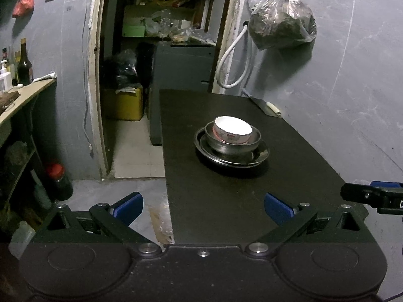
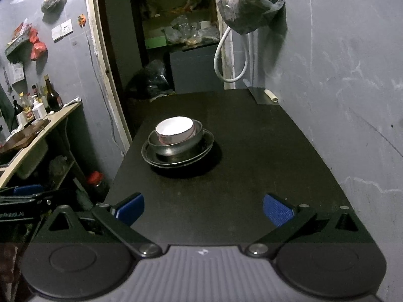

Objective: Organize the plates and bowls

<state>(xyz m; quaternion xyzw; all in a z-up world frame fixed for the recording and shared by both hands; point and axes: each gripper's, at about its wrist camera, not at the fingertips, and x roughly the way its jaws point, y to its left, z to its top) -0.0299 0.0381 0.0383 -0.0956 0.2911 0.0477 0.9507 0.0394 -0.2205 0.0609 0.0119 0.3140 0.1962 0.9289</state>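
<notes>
A stack stands on the black table [image 1: 226,201] [image 2: 252,176]: a white bowl [image 1: 233,127] [image 2: 173,127] sits tilted inside a steel bowl [image 1: 231,143] [image 2: 176,143], which rests on a steel plate [image 1: 259,154] [image 2: 204,148]. My left gripper [image 1: 203,207] hangs open near the table's front left corner, well short of the stack, with nothing between its blue pads. My right gripper [image 2: 203,209] is open too, over the table's front edge and empty. The right gripper's tip [image 1: 372,196] shows at the left wrist view's right edge; the left gripper [image 2: 27,196] shows at the right wrist view's left edge.
A cleaver [image 1: 264,105] [image 2: 263,95] lies at the table's far right corner. A filled plastic bag [image 1: 282,22] [image 2: 249,2] hangs on the grey wall above a white hose. Left of the table stand a doorway, a yellow box [image 1: 123,103] and a shelf with bottles [image 1: 24,65] [image 2: 53,95].
</notes>
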